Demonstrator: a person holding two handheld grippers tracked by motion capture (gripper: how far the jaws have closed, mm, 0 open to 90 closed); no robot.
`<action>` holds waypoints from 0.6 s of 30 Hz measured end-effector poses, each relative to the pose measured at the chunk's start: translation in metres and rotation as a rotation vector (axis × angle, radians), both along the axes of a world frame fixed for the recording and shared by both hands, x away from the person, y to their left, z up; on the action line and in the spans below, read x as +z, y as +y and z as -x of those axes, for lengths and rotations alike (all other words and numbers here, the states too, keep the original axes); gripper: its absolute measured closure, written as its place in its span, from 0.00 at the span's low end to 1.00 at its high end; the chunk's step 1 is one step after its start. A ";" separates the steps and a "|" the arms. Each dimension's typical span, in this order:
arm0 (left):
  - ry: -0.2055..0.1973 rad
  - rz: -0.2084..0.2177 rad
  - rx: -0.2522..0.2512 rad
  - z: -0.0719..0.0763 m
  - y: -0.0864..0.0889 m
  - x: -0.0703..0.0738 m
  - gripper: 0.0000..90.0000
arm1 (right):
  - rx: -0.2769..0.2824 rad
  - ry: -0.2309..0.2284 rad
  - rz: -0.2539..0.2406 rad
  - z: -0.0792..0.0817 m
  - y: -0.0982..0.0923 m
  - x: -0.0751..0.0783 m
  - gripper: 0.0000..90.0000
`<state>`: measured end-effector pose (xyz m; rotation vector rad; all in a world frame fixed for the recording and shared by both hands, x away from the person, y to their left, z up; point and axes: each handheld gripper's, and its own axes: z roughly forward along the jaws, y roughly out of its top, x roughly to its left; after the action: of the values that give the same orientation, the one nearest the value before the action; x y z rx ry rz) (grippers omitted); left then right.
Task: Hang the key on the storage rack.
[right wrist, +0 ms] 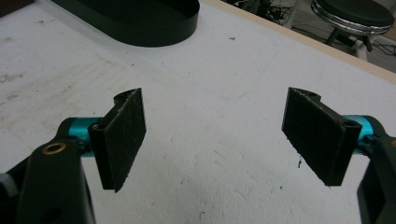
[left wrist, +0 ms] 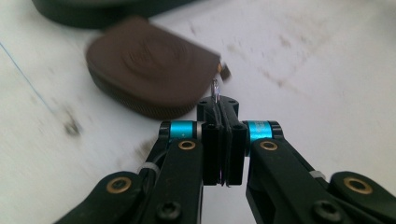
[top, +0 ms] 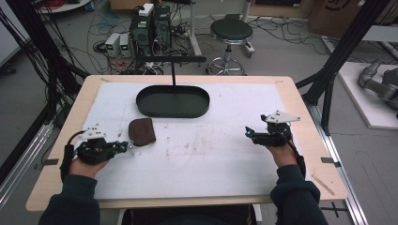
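Observation:
A brown rounded pouch [top: 141, 131] [left wrist: 149, 70] lies on the white mat, left of centre, just in front of the black oval tray [top: 172, 101]. My left gripper [top: 126, 146] [left wrist: 218, 105] sits at the pouch's near right corner, shut on a thin metal ring [left wrist: 215, 88] that sticks up from between its pads. The ring lies close to a small brown tab [left wrist: 226, 71] at the pouch's corner. My right gripper [top: 247, 132] [right wrist: 215, 100] hovers over bare mat at the right, open wide, with nothing between its pads [right wrist: 123, 135].
The black tray [right wrist: 140, 18] has a thin post rising from its far side [top: 173, 70]. The white mat [top: 211, 154] covers most of the wooden table [top: 305, 122]. A stool [top: 230, 33], computer boxes and cables stand on the floor beyond.

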<state>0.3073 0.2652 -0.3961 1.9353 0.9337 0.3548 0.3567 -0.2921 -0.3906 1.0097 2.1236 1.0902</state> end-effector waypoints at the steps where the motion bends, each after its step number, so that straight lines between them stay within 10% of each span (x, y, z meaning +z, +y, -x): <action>1: -0.030 0.019 0.005 -0.005 0.001 0.005 0.98 | -0.001 -0.003 0.002 -0.001 0.000 0.000 0.24; 5: -0.131 0.079 0.030 -0.028 -0.001 0.023 0.98 | 0.003 -0.008 -0.002 -0.002 0.001 0.000 0.24; 18: -0.231 -0.033 0.032 -0.126 -0.016 0.081 0.98 | -0.001 -0.003 -0.003 -0.004 -0.001 -0.001 0.24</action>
<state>0.4334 0.2496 -0.3152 1.8638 0.8118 0.6019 0.3604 -0.2932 -0.3918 1.0096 2.1191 1.0943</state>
